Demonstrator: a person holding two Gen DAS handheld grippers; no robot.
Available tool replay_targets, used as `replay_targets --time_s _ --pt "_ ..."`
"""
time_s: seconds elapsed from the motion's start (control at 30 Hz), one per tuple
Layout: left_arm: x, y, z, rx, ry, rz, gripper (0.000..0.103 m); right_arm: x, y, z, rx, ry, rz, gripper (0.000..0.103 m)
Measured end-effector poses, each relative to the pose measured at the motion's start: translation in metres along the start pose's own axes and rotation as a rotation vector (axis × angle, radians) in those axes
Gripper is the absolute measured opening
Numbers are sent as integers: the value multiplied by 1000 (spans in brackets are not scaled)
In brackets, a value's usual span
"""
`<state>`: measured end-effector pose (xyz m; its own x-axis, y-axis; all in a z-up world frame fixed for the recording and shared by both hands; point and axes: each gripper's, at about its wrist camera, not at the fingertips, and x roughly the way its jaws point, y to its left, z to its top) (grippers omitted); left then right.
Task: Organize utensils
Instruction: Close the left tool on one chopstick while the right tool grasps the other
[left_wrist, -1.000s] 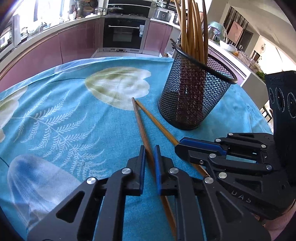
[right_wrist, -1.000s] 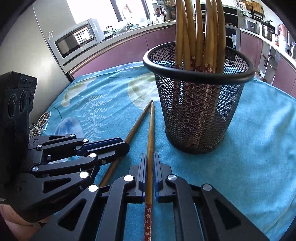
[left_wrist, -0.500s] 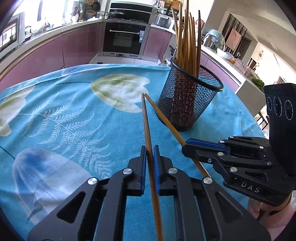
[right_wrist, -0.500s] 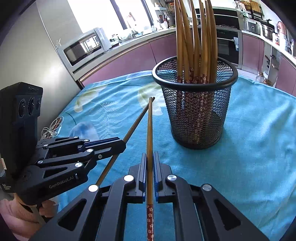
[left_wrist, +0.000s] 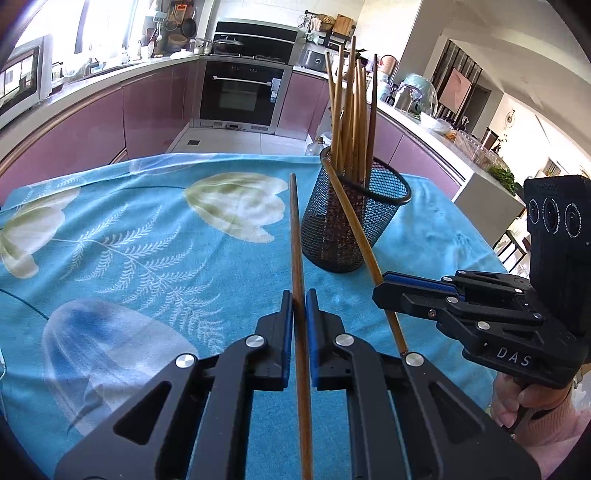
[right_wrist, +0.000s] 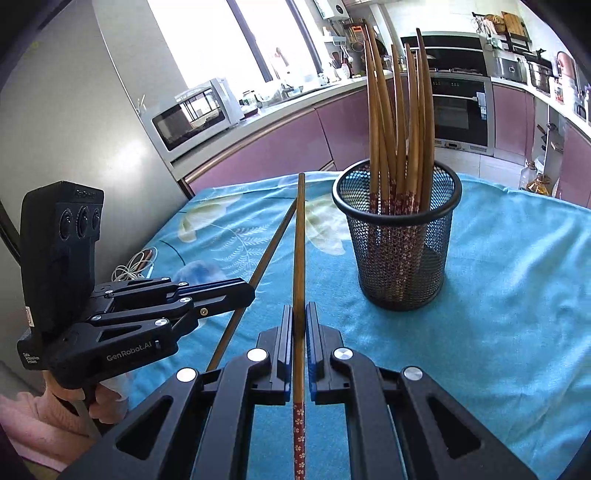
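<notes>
Purple kitchen cabinets and a built-in oven curve behind a table spread with a turquoise floral cloth. At the far left of the right wrist view, a microwave stands on the counter and a coil of white cable lies on the cloth near the table edge.

Next comes the left gripper, whose blue-padded fingers are pressed onto a brown chopstick. That stick is lifted off the cloth and points forward toward the oven, its tip passing just left of the holder. In the right wrist view the same gripper shows side-on, with its stick running diagonally up to the right.

Right of it, the right gripper pinches a second chopstick between its pads; the flower-patterned red end lies back between the gripper's arms and the plain tip points ahead. In the left wrist view this gripper appears at the right edge, and its stick slants up across the front of the holder.

Farther right stands the black mesh holder, upright on the cloth, holding a bundle of matching chopsticks with their patterned ends down and their tips fanning above the rim.
</notes>
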<state>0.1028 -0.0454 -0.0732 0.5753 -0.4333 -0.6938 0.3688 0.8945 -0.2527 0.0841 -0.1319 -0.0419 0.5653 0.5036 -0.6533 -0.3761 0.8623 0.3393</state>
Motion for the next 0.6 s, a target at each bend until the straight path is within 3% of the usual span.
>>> replay_targets --time_s 0.6 --pt "-42 -15 13 17 -89 -65 8 -39 0 8 -18 -110 0 6"
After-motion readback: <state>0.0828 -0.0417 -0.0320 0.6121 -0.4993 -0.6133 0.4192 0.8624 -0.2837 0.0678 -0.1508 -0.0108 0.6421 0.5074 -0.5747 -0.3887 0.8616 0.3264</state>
